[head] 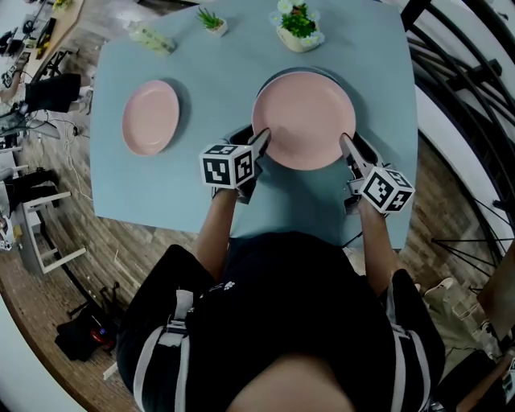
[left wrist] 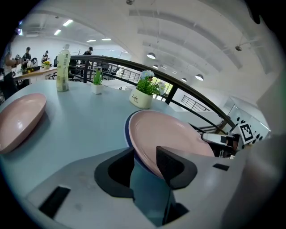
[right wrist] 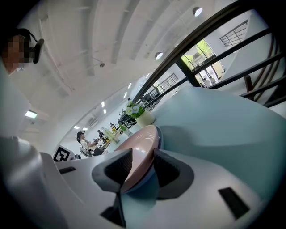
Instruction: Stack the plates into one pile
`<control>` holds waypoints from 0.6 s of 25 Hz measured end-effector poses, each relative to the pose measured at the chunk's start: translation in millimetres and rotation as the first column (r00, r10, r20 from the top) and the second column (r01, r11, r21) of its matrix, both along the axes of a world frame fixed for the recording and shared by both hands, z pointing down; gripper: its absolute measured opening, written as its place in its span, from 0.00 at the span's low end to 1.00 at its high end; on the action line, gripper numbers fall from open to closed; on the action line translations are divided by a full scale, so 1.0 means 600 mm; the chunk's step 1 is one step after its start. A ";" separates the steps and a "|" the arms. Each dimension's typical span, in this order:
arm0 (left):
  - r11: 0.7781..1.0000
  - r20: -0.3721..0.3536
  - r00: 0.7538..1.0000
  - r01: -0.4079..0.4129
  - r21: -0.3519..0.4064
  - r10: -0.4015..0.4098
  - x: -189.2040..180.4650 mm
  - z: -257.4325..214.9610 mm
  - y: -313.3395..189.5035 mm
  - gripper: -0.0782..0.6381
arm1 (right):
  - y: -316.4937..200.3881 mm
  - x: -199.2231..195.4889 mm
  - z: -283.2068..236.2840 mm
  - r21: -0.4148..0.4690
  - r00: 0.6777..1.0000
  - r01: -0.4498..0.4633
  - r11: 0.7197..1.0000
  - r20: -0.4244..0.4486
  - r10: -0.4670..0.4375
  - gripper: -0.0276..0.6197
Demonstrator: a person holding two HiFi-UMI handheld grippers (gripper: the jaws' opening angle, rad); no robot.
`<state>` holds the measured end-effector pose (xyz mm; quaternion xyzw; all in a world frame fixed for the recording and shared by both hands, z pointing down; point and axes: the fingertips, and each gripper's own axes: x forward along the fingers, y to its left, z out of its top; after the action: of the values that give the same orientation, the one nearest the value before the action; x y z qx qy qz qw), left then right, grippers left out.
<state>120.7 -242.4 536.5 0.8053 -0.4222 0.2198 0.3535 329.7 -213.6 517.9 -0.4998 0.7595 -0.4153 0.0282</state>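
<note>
A large pink plate [head: 304,119] lies on a dark blue plate [head: 283,75] at the middle of the light blue table [head: 185,201]. My left gripper [head: 261,142] grips the near left rim and my right gripper [head: 346,145] grips the near right rim. In the left gripper view the jaws [left wrist: 145,156] straddle the pink plate's [left wrist: 174,134] edge, with the blue rim [left wrist: 128,134] just below. The right gripper [right wrist: 143,163] clamps the same plate [right wrist: 140,150] likewise. A smaller pink plate [head: 150,117] sits alone at the left [left wrist: 20,120].
A white pot with flowers [head: 299,26] stands just behind the stacked plates. A small potted plant [head: 212,20] and a pale bottle [head: 151,39] are at the far edge. A black railing [head: 459,72] runs past the table's right side.
</note>
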 end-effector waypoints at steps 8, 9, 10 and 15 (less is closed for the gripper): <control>0.999 0.007 0.999 0.032 0.043 -0.033 -0.017 -0.005 -0.008 0.32 | 0.000 -0.001 0.003 -0.007 1.000 -0.002 1.000 -0.004 0.002 0.30; 0.998 0.013 0.999 0.036 0.056 -0.036 -0.021 -0.008 -0.012 0.32 | -0.001 0.002 0.000 0.000 1.000 -0.012 1.000 -0.007 0.012 0.30; 0.997 0.016 0.999 0.037 0.066 -0.038 -0.024 -0.011 -0.014 0.32 | -0.002 0.004 -0.003 0.007 1.000 -0.022 1.000 -0.009 0.022 0.30; 0.996 0.002 0.999 0.041 0.074 -0.041 -0.035 -0.020 -0.001 0.32 | 0.008 0.005 -0.014 0.026 0.999 -0.046 0.999 -0.021 0.047 0.30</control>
<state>99.5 -242.9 524.7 0.8085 -0.4473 0.1982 0.3270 332.5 -208.8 509.6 -0.5213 0.7533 -0.3994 0.0361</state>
